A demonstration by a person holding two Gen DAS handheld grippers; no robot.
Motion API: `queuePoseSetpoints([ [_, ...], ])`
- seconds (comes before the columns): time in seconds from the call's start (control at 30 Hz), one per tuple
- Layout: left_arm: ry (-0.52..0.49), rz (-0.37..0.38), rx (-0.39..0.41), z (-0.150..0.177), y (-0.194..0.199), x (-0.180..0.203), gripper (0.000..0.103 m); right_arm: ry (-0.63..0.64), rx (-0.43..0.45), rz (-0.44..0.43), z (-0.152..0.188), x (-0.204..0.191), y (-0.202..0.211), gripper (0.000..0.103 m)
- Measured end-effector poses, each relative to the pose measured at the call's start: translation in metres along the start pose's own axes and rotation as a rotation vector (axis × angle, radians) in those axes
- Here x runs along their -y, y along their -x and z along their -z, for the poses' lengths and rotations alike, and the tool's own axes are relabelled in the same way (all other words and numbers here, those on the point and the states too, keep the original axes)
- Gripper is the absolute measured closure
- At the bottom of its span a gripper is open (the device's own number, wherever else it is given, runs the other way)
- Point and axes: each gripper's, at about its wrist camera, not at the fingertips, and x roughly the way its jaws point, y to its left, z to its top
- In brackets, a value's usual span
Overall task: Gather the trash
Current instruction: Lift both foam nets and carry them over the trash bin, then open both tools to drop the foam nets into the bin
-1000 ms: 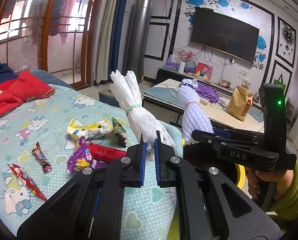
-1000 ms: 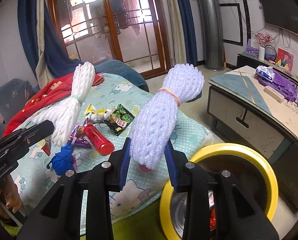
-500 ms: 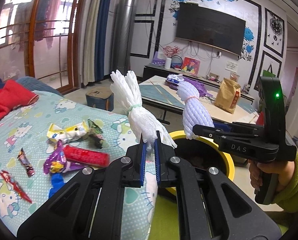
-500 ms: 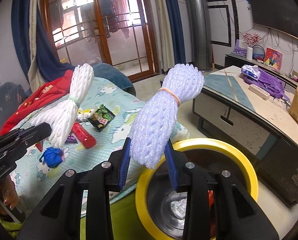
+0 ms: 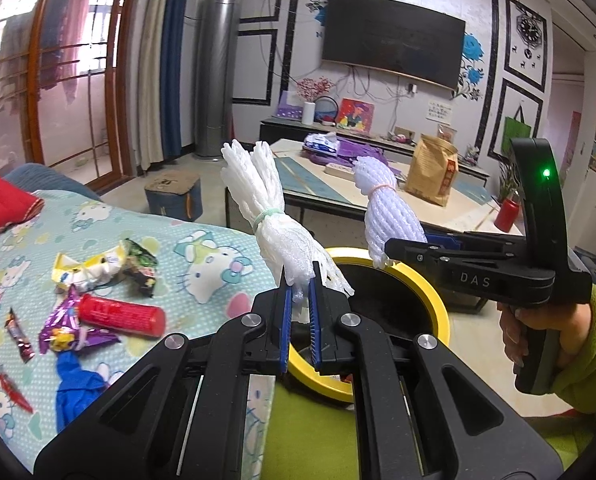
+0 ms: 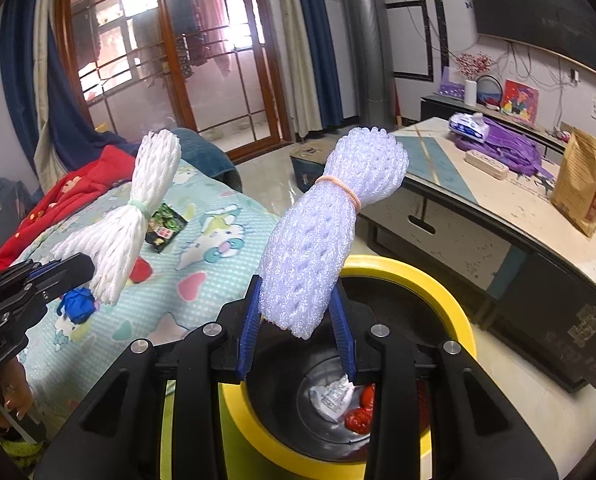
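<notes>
My left gripper [image 5: 299,285] is shut on a white foam net bundle [image 5: 274,224] tied with a green band, held at the near rim of the yellow-rimmed trash bin [image 5: 437,304]. My right gripper [image 6: 298,312] is shut on a second white foam net bundle [image 6: 329,224] tied with an orange band, held above the bin's opening [image 6: 449,296]. Crumpled paper and red trash [image 6: 357,416] lie at the bin's bottom. The right gripper also shows in the left wrist view [image 5: 385,246], the left one in the right wrist view [image 6: 86,268].
On the Hello Kitty sheet [image 5: 202,248] lie a red tube [image 5: 122,314], purple wrapper [image 5: 66,332], blue scrap [image 5: 74,384], yellow-white wrapper [image 5: 86,270], dark green packet [image 5: 142,266] and small candy wrappers [image 5: 18,336]. A low table [image 6: 477,208] with a brown bag [image 6: 581,184] stands right of the bin.
Both grippers have moved right with their bundles, from over the bed to the bin. The right bundle now hangs above the bin's opening.
</notes>
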Motion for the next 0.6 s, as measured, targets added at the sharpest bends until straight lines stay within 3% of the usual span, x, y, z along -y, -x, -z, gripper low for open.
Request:
queuePoseSetpoints([
  [0.6,-0.066,0.094,-0.119,0.015,-0.053,0.036,0.099,-0.084,-0.118,0.059,0.025,0.046,-0.017,0.071],
])
